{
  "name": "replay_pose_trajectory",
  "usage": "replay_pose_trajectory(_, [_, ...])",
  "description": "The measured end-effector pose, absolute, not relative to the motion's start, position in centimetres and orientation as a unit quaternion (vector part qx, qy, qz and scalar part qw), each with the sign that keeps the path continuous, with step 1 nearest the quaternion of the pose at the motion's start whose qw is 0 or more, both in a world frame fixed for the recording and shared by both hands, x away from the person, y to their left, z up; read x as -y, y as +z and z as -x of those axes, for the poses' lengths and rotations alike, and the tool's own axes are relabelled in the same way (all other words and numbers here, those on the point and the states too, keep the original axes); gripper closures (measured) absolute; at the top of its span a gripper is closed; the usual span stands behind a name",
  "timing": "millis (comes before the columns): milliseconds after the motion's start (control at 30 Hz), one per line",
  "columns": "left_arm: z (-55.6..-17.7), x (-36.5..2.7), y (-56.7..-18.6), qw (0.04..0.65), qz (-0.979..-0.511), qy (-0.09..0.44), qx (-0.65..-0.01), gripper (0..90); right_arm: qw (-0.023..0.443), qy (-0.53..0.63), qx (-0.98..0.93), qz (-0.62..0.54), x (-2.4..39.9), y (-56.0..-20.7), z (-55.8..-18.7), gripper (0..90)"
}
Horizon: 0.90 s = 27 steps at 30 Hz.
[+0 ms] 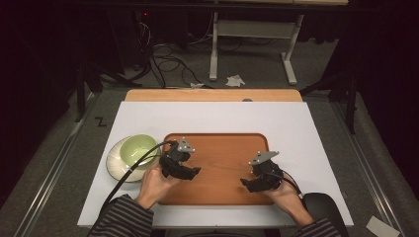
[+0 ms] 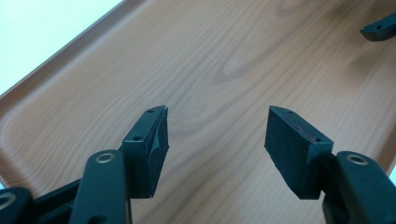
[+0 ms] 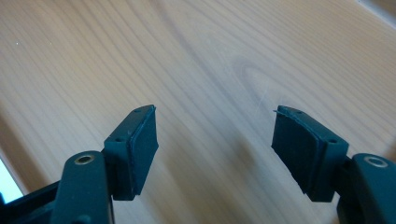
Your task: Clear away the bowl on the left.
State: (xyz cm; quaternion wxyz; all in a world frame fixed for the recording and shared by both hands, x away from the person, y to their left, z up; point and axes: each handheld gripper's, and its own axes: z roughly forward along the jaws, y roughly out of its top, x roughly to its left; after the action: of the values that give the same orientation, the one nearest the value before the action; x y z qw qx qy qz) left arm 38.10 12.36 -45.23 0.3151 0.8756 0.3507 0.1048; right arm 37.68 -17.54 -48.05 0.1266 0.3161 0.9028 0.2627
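So both grippers are parked over the wooden tray [image 1: 217, 148], which sits mid-frame in the high view on a white table [image 1: 296, 118]. The left gripper [image 1: 193, 173] is held at the tray's lower left, the right gripper [image 1: 245, 183] at its lower right, and each is angled inward toward the tray's bare middle. Nothing is gripped: in the left gripper view the jaws are spread wide with only wood grain seen between them, and the same goes for the right gripper view.

A green bowl [image 1: 138, 149] is stacked on a white plate [image 1: 114, 160] just off the tray's left edge, nearest the left gripper. Probably it's been kept there so it can be lifted across onto the tray, which would explain the empty middle.
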Motion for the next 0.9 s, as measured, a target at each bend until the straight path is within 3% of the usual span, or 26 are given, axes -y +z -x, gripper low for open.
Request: replay_pose_trajectory(900, [-38.1, -13.7, -44.2, 0.328, -0.864, 0.118, -0.363, 38.8, 0.126, 0.260, -0.904, -0.314, 17.5, -48.0, -37.6, 32.9])
